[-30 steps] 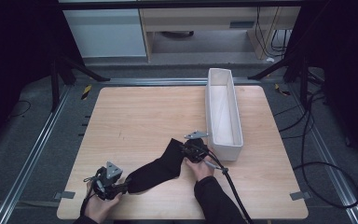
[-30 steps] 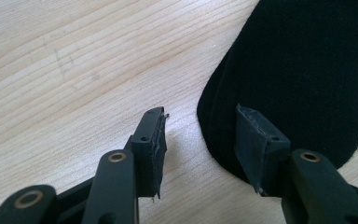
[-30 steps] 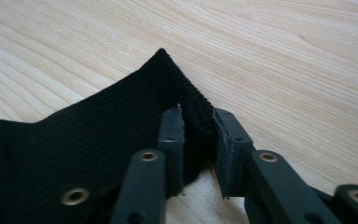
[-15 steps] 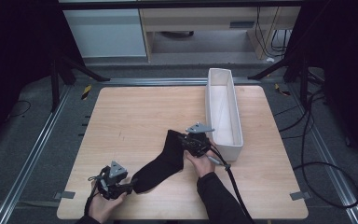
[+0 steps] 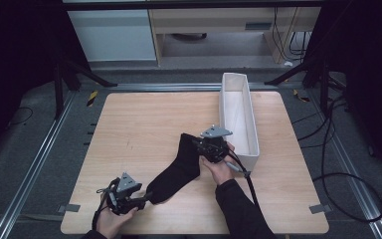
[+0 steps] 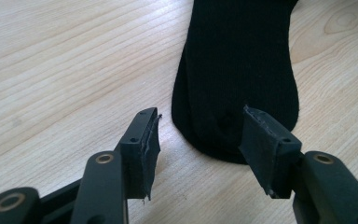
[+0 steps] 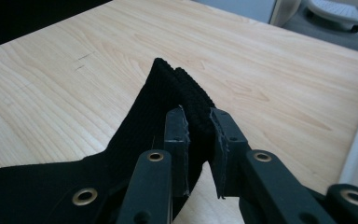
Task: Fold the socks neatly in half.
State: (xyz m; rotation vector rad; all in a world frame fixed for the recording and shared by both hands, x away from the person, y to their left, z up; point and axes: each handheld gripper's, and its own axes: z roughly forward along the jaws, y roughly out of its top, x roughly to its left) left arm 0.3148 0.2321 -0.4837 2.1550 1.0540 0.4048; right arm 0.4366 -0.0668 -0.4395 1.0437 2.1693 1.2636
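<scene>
A black sock (image 5: 179, 167) stretches slantwise across the wooden table (image 5: 144, 119). My right gripper (image 5: 202, 147) is shut on its cuff and holds that end up off the table, beside the white bin. In the right gripper view the ribbed cuff (image 7: 168, 93) is pinched between the pads of the right gripper (image 7: 198, 126). My left gripper (image 5: 146, 195) stands open at the toe end, near the table's front edge. Its jaws have just been opening. In the left gripper view the sock's toe (image 6: 242, 70) lies flat just ahead of the left gripper (image 6: 200, 137), with no pad pressing on it.
A long white bin (image 5: 252, 130) stands upright on the right part of the table, close to my right hand. Metal rails run along both sides of the table. Cables trail on the floor at the right.
The right gripper has risen with the cuff, so that end of the sock now stands higher. The left jaws have spread apart off the toe, which lies on the table.
</scene>
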